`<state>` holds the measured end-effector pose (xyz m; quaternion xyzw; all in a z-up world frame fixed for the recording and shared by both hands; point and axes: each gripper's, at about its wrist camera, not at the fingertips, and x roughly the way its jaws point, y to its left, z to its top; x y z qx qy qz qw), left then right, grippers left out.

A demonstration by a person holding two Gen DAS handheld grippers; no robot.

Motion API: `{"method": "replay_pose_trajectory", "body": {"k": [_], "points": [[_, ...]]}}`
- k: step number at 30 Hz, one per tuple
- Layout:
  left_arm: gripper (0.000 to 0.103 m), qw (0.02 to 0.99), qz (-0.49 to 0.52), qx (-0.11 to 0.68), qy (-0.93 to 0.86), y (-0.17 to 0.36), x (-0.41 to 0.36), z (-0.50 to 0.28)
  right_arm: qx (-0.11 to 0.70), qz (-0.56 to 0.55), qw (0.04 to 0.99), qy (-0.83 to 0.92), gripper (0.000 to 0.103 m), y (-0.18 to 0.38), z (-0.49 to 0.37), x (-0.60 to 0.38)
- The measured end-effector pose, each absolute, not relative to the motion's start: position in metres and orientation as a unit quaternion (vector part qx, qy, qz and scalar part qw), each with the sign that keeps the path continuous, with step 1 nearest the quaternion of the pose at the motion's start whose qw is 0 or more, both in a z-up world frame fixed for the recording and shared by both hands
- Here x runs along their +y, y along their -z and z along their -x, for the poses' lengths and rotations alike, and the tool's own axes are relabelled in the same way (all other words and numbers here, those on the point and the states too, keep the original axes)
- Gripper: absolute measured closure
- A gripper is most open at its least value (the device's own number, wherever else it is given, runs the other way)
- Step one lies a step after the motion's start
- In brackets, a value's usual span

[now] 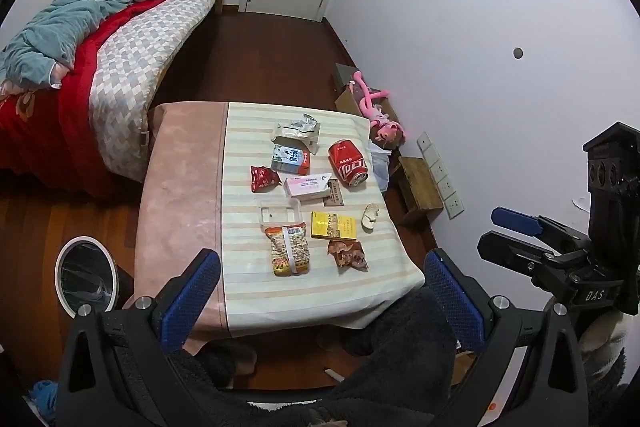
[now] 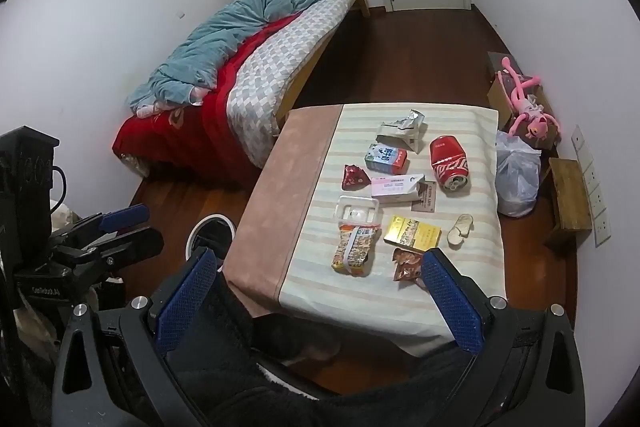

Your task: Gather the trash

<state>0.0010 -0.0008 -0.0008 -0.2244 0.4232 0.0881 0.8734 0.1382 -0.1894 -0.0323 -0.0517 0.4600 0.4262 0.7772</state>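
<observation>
Left wrist view: left claw (image 1: 320,291) wide open, empty.

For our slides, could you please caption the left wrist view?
Open left gripper above a cloth-covered table strewn with trash: a red can, wrappers and boxes.

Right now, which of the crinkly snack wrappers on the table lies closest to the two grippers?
The torn orange-brown wrapper at the table's near edge, just below the yellow box. The small red wrapper lies farther back, beside the milk carton.
</observation>
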Motion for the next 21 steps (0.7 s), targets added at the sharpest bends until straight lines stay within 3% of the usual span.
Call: {"method": "replay_pose_trajectory", "body": {"k": [21], "points": [[0.000, 0.876, 0.222, 0.420, -0.085, -0.0005, 0.0014, 0.0013, 0.462, 0.060, 0.773, -0.431, 0.000, 0.0359, -0.1409, -0.1851]]}}
